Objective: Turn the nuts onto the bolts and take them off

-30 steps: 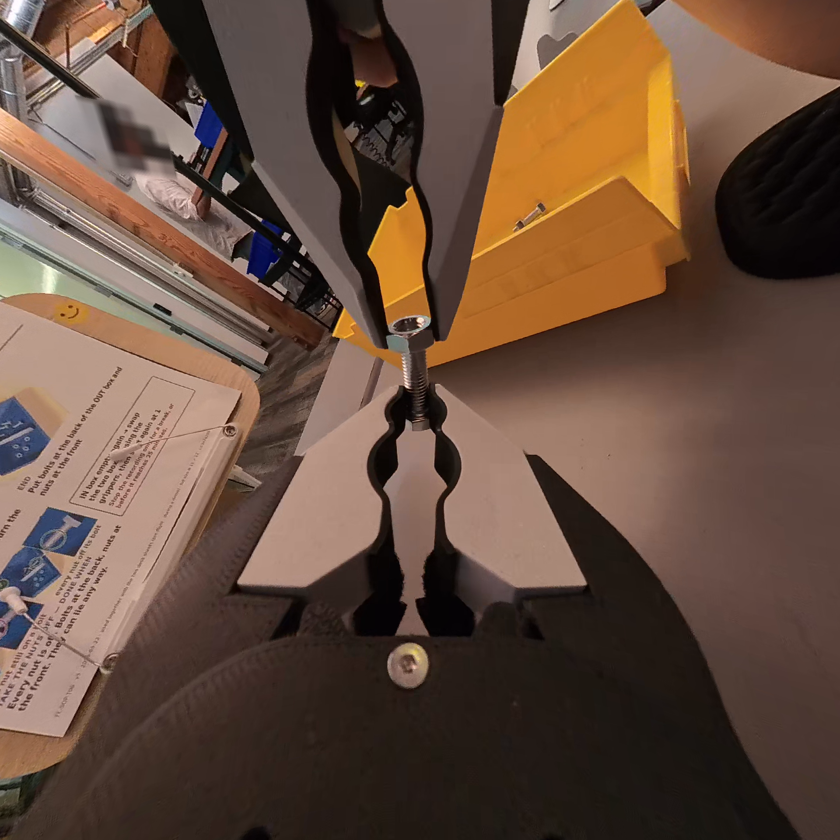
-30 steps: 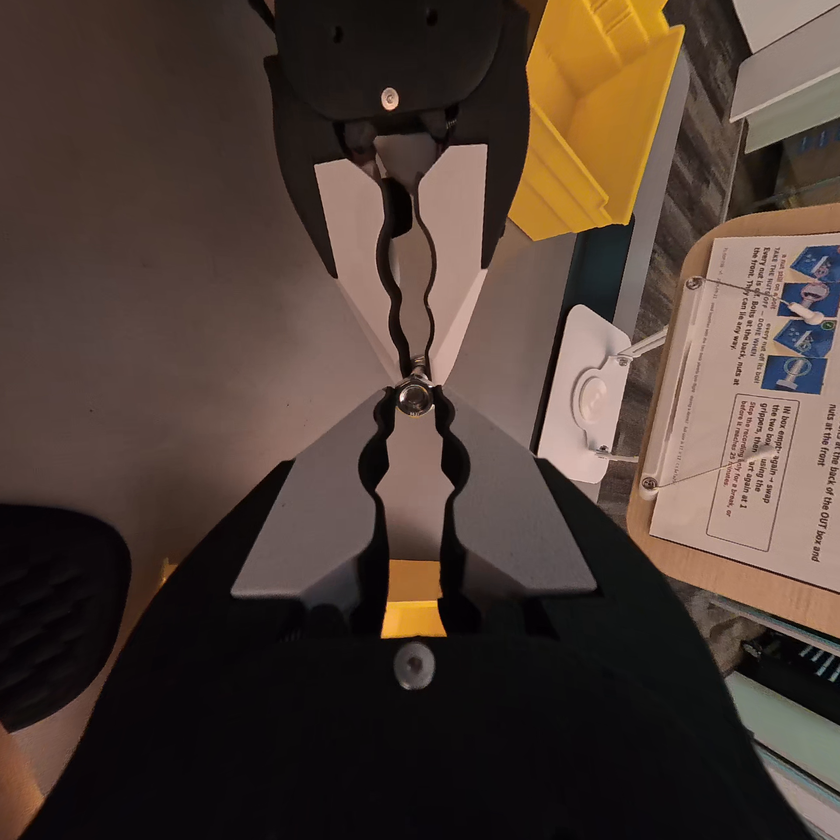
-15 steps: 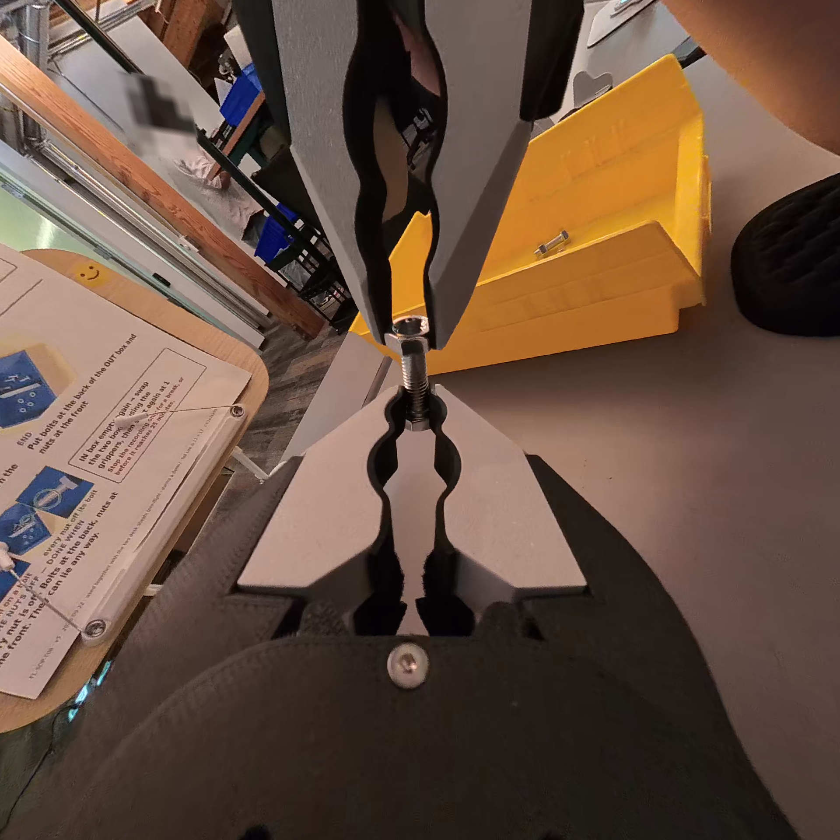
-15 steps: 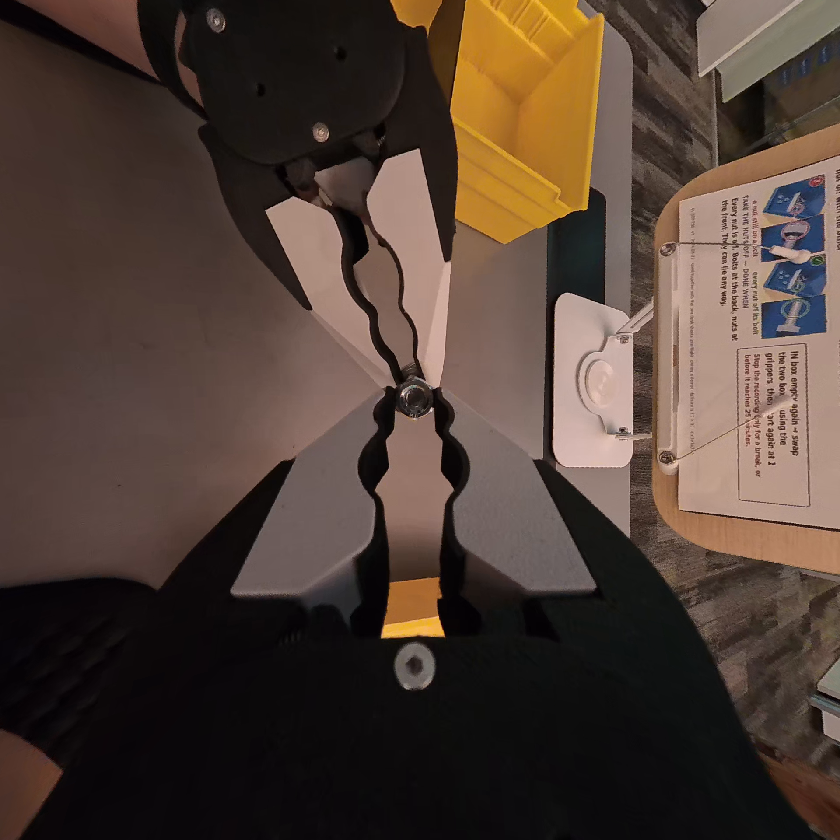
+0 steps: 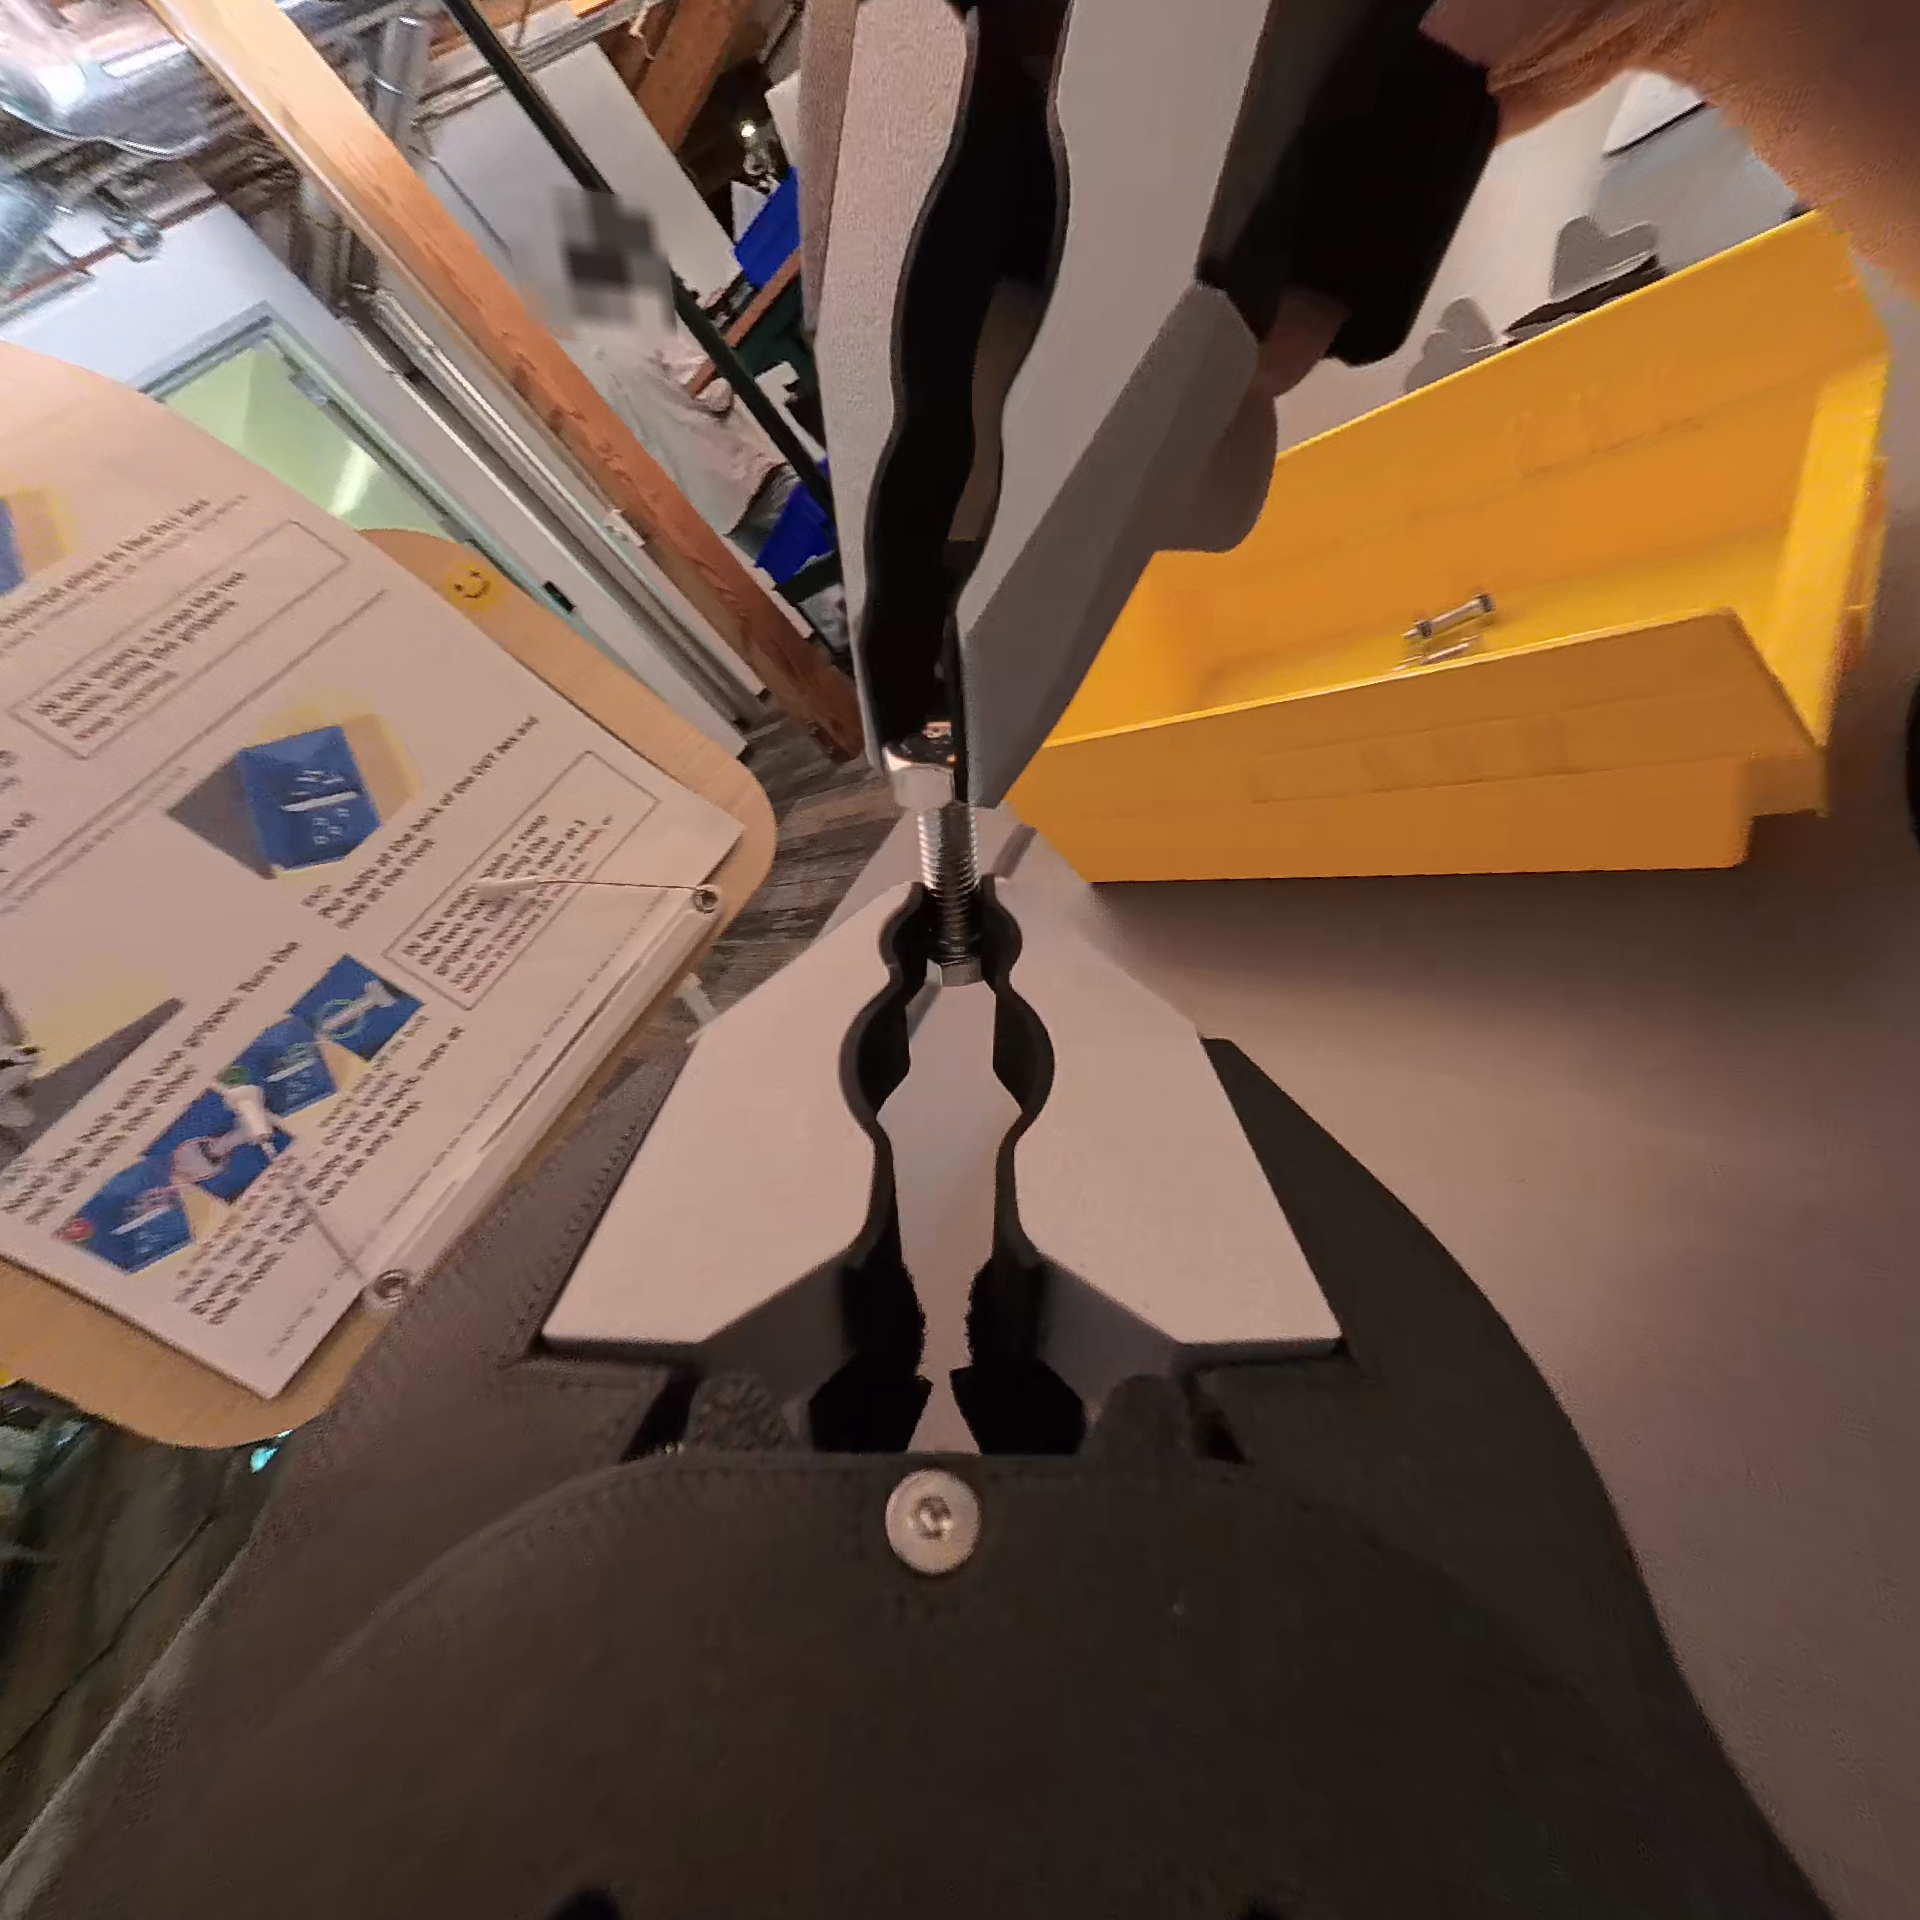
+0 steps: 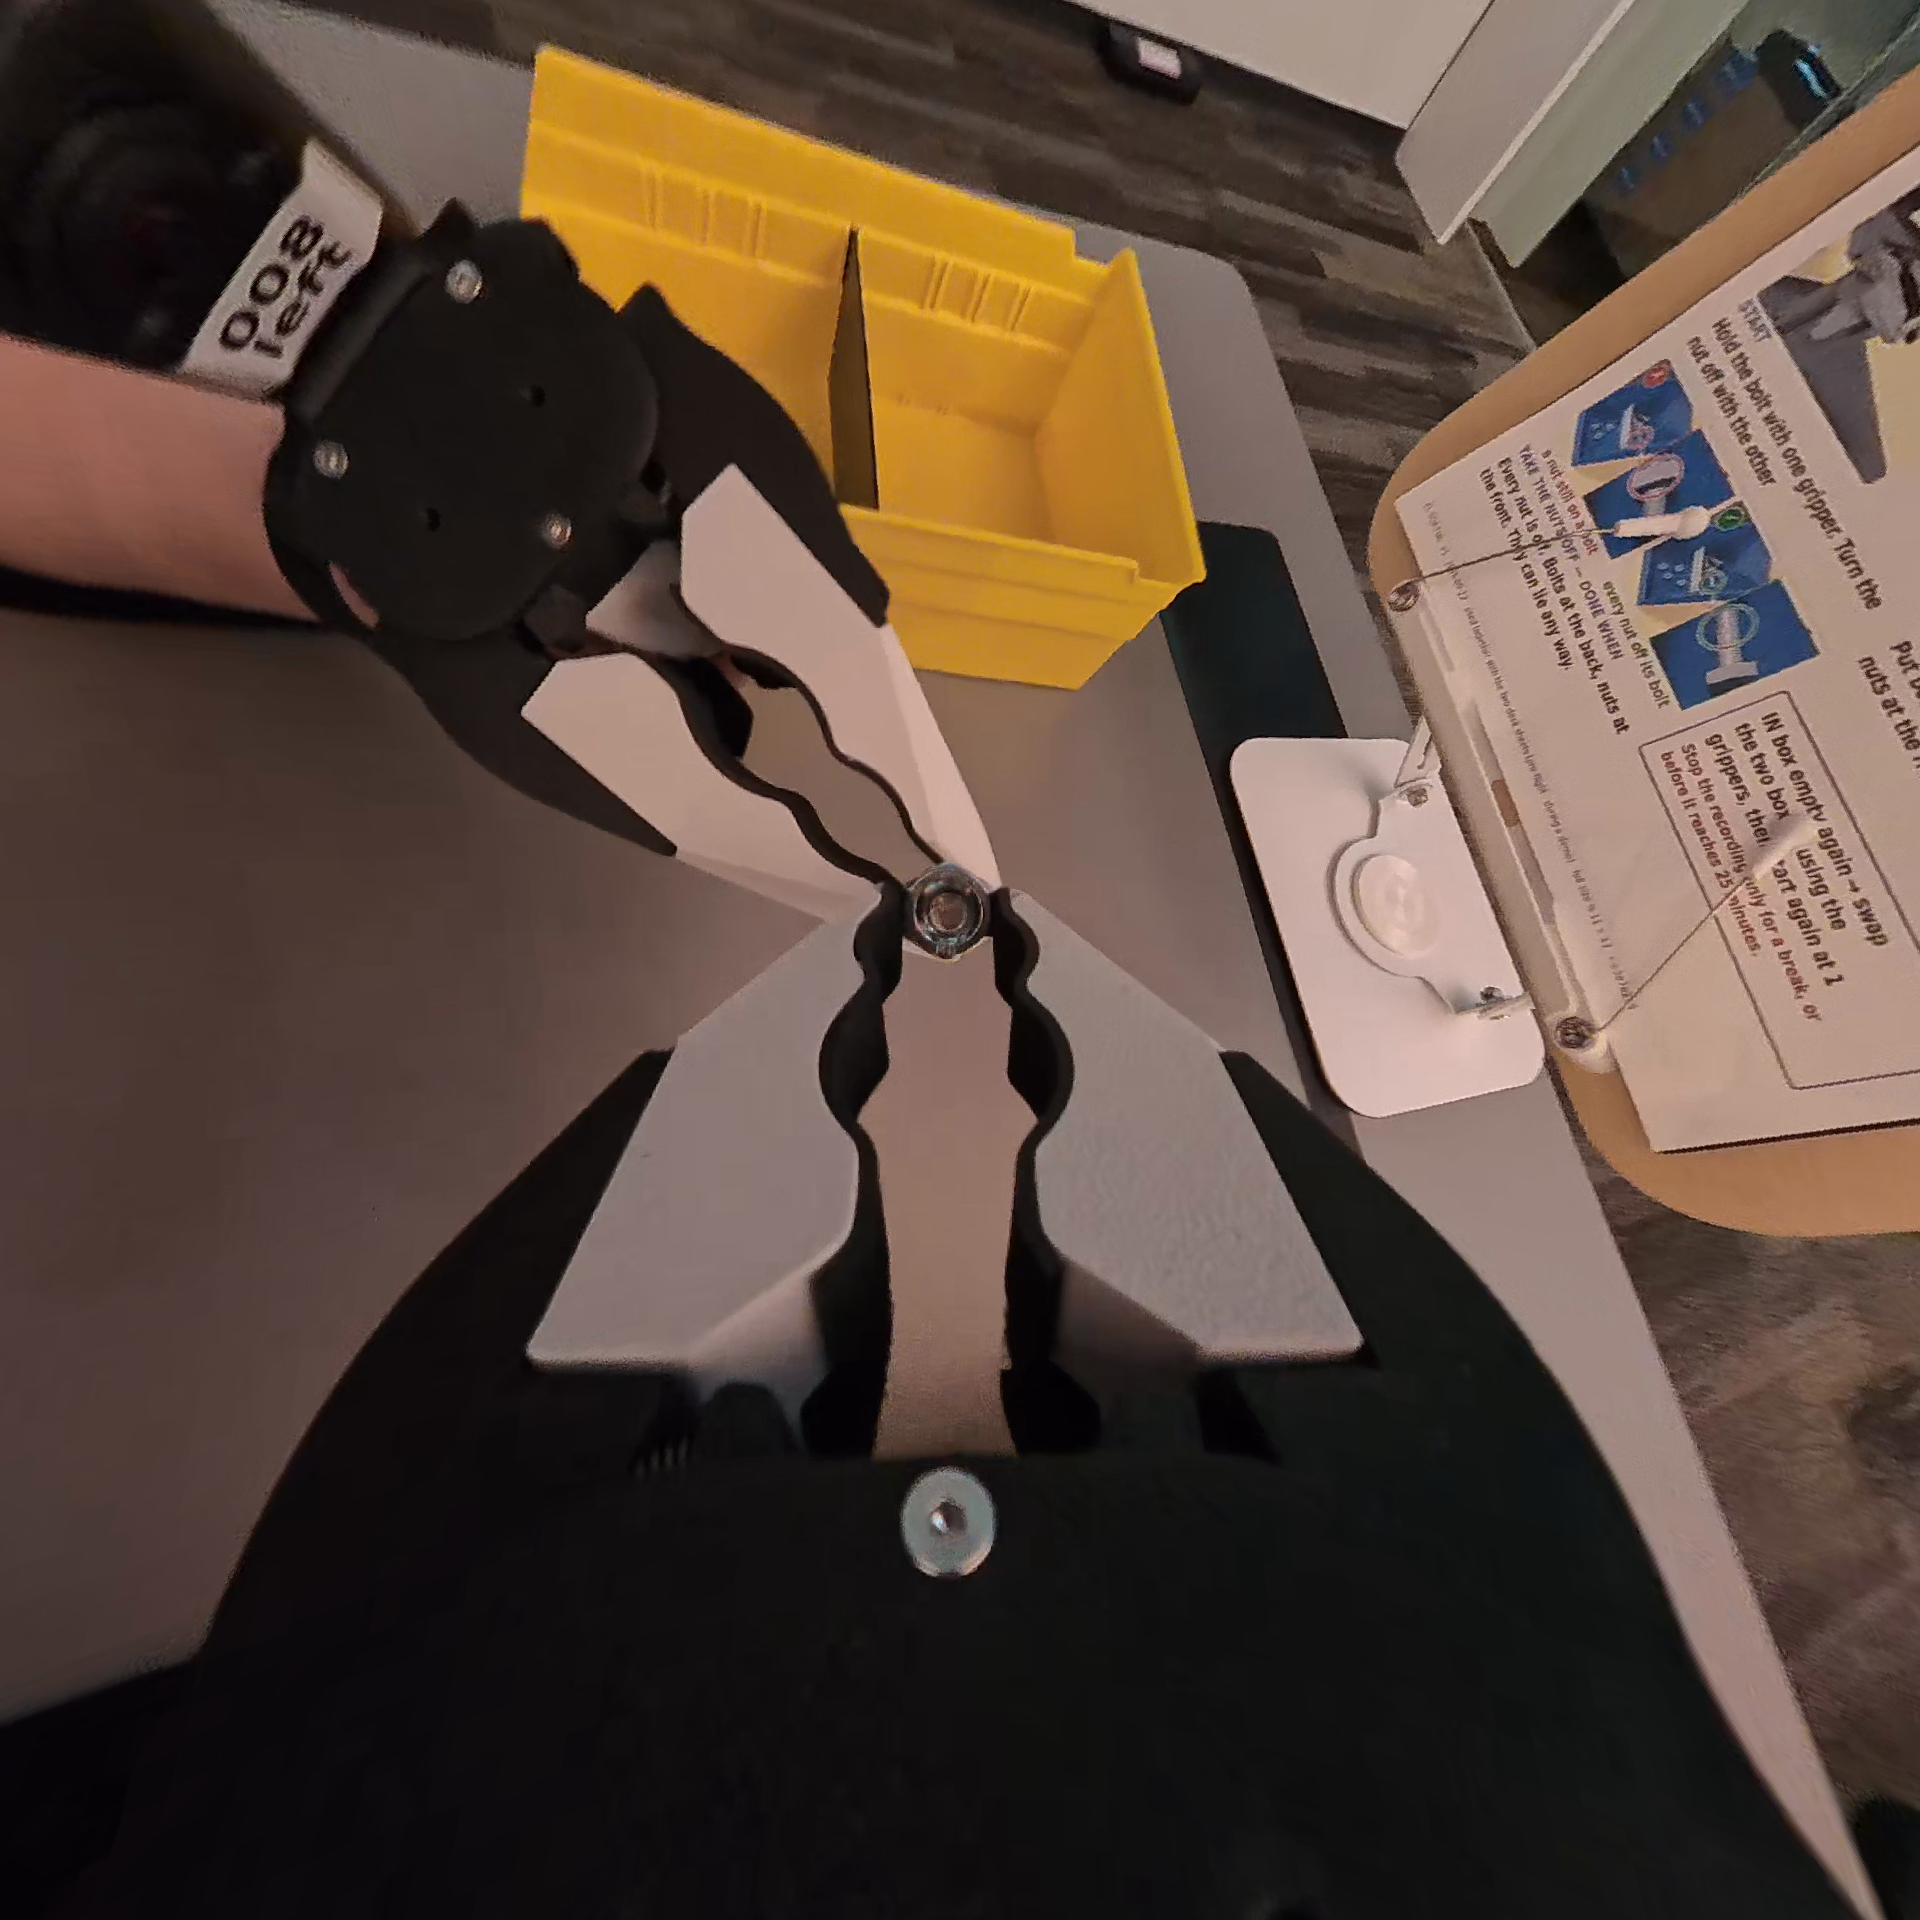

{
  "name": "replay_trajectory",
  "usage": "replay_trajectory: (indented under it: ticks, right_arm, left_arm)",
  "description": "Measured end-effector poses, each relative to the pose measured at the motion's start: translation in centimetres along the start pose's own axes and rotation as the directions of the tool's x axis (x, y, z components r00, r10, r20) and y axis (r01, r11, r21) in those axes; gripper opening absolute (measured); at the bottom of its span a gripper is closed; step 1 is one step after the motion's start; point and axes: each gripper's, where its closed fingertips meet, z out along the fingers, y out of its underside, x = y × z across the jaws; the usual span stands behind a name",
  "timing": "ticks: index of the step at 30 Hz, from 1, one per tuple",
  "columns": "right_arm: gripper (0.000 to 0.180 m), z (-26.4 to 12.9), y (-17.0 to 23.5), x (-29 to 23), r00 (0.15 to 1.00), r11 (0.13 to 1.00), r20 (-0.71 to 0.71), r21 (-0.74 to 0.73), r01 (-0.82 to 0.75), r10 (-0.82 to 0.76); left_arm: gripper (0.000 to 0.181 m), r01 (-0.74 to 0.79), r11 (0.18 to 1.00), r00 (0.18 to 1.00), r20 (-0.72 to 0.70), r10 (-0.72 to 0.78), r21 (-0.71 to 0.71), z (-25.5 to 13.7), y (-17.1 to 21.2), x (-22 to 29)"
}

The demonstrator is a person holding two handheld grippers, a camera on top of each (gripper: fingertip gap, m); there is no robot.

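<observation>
My left gripper [image 5: 951,920] is shut on the head end of a silver bolt [image 5: 945,868], which points straight away from it above the grey table [image 5: 1455,1143]. A hex nut [image 5: 923,777] sits on the bolt's far end. My right gripper [image 6: 945,906] is shut on that nut [image 6: 943,914], looking along the bolt's axis. In the left wrist view it comes down from the top, tips on the nut. In the right wrist view the left gripper reaches in from the upper left, held by a person's hand.
A yellow bin [image 5: 1455,748] lies at the right with a bolt [image 5: 1449,623] inside. A yellow bin with a divider [image 6: 1091,499] stands behind the grippers. A wooden board with an instruction sheet [image 6: 1714,779] and its white base plate [image 6: 1382,914] stand off the table's edge.
My right gripper has twisted around the bolt's axis with the nut in it. In its view the left gripper swung from straight ahead to the upper left. Both grips held.
</observation>
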Motion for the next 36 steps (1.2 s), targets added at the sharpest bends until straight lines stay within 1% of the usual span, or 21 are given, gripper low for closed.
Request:
replay_trajectory:
  ticks: [6, 11, 15, 20, 23, 25, 28, 31, 36]
  right_arm:
    - [0.015, 0.2, -1.3, 0.7, 0.996, 0.994, -0.014, 0.073, -0.082, 0.084]
    - [0.015, 0.0, -1.7, 0.6, 0.999, 0.994, -0.009, 0.099, -0.052, 0.053]
    - [0.015, -0.2, -1.6, 0.4, 0.999, 0.994, 0.007, 0.104, -0.035, 0.035]
    - [0.015, -0.7, -1.4, -0.1, 0.998, 0.993, 0.052, 0.111, -0.033, 0.027]
    - [0.016, -1.2, -0.6, -0.9, 0.994, 0.994, 0.089, 0.095, 0.059, -0.067]
    - [0.016, -1.5, -0.3, -1.3, 0.99, 0.993, 0.109, 0.089, 0.077, -0.087]
    - [0.016, -1.7, -0.8, -1.2, 0.992, 0.994, 0.123, 0.111, 0.013, -0.027]
    - [0.016, -1.2, -1.6, -0.4, 0.992, 0.988, 0.1, 0.127, -0.084, 0.071]
    - [0.015, -0.2, -2.6, 0.8, 0.976, 0.963, 0.045, 0.158, -0.218, 0.214]
  left_arm:
    - [0.007, -0.069, 0.997, 0.99, 0.119, 0.074, -0.044, -0.5, -0.1, -1.8]
    - [0.007, -0.064, 0.998, 0.991, 0.116, 0.066, -0.018, -0.7, -0.5, -1.9]
    - [0.007, -0.088, 0.996, 0.989, 0.118, 0.089, -0.014, -0.8, -0.6, -1.8]
    - [0.007, -0.089, 0.996, 0.992, 0.086, 0.088, 0.014, -0.8, -1.1, -1.2]
    - [0.007, -0.075, 0.996, 0.997, -0.014, 0.076, 0.041, -0.7, -1.3, 0.0]
    - [0.007, -0.053, 0.997, 0.996, -0.069, 0.057, 0.057, -0.7, -1.5, 0.8]
    - [0.007, -0.016, 0.996, 0.997, -0.068, 0.022, 0.086, -0.8, -1.9, 0.8]
    - [0.007, -0.02, 0.998, 1.0, 0.008, 0.019, 0.058, -0.9, -1.8, -0.5]
    - [0.007, -0.068, 0.997, 0.986, 0.152, 0.071, -0.021, -1.2, -1.1, -2.6]
